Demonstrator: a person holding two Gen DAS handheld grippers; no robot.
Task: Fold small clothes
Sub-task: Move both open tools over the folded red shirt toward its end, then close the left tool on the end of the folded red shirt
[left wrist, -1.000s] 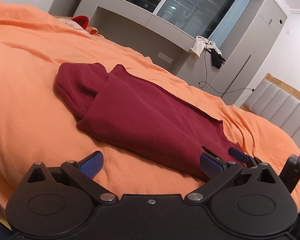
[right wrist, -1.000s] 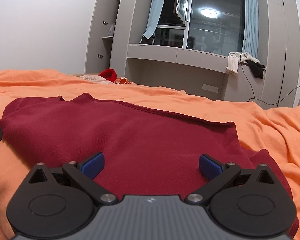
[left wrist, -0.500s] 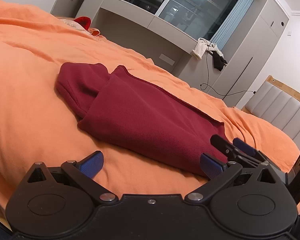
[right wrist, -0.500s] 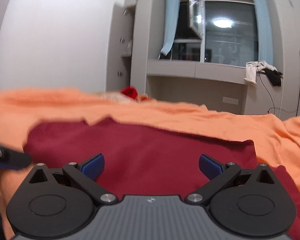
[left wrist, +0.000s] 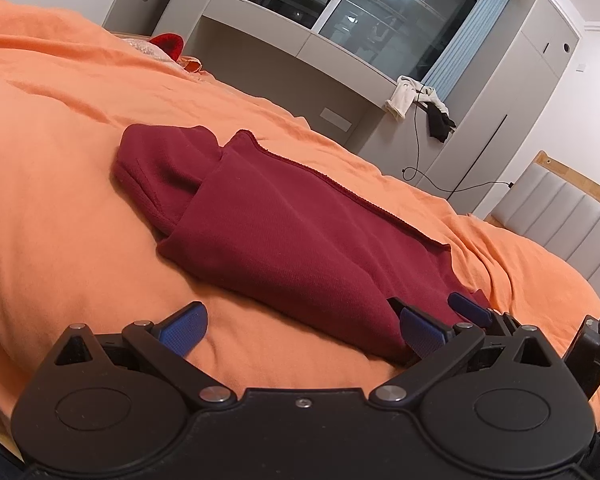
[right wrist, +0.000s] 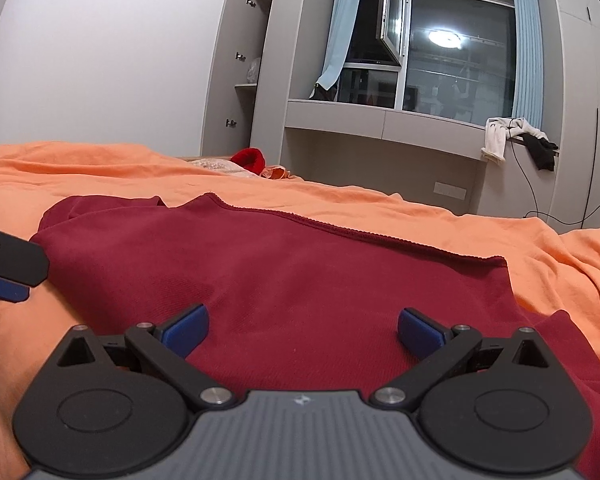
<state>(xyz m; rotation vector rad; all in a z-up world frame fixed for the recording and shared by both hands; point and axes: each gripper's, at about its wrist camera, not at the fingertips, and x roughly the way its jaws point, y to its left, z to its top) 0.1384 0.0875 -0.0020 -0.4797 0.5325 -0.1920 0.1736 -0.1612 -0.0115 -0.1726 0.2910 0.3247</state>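
Maroon knit fills the middle of both views: the small garment (left wrist: 292, 236) lies on the orange bedspread (left wrist: 52, 208), already doubled over along its length, with one sleeve or cuff end poking out at ten o'clock in the left wrist view. We hold our left gripper (left wrist: 300, 328) low at the garment's near edge, jaws wide apart with nothing between them; its right pad sits at the hem fold at four o'clock, though we cannot tell whether it touches the cloth. Our right gripper (right wrist: 302, 326) hovers over the broad maroon panel, jaws likewise spread and empty. From the left view the right tool's blue pads show at four o'clock, just beside our own.

We judge the fold half made, with both tools lining up on the near edge for the next one. That calls for each pair of jaws to close on the doubled edge, catching both layers, then carry it toward twelve o'clock and lay it flat. The stray sleeve end may need tucking first.

No brand, label or writing is legible on the garment or tools.
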